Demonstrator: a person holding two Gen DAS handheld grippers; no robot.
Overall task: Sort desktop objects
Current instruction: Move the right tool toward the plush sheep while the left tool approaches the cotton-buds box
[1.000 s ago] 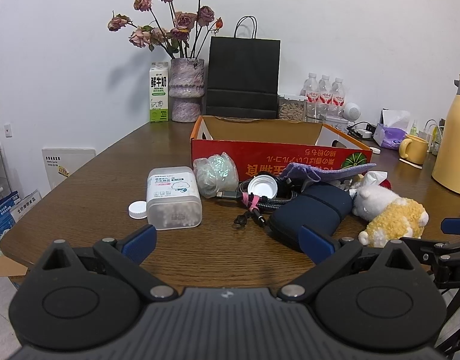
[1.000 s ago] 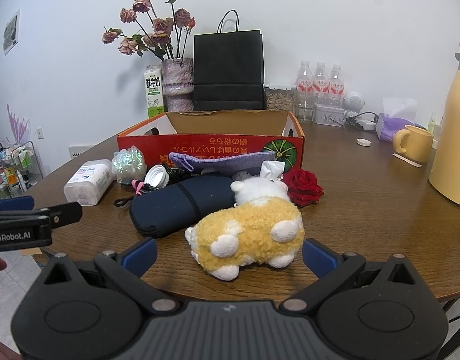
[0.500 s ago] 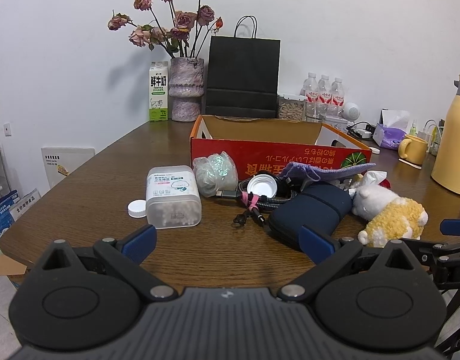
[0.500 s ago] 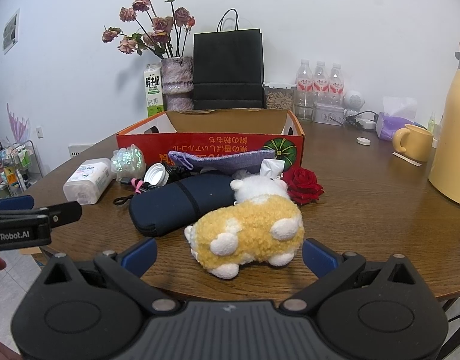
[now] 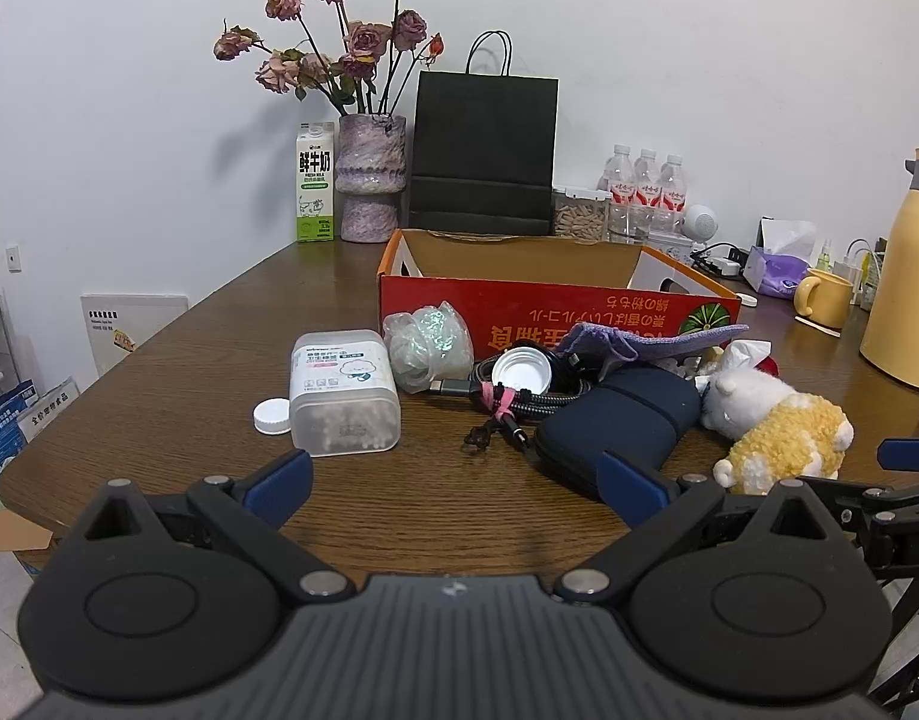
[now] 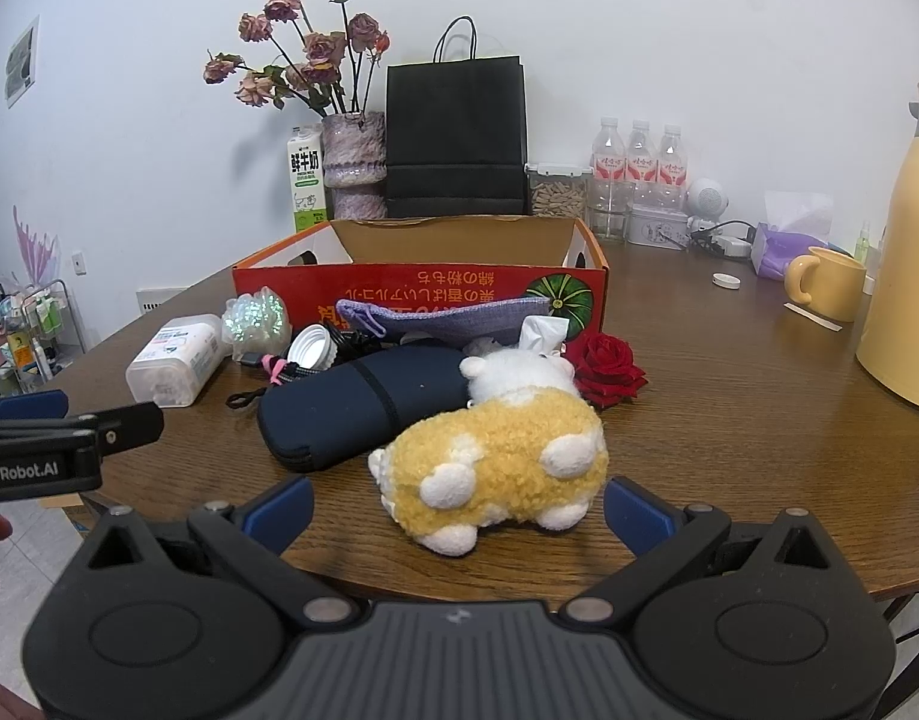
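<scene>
The right gripper (image 6: 458,507) hangs low at the table's (image 6: 729,420) near edge with its jaws spread wide and nothing between them, squared up on the plush toy (image 6: 495,456) lying just ahead in the gap, probably the first pick. The left gripper (image 5: 453,483) is likewise wide open and empty, facing the cotton swab box (image 5: 344,399) and coiled cable (image 5: 507,393). Everything is heaped against the near wall of the open red cardboard box (image 6: 420,294), which looks like the place for the sorted things.
</scene>
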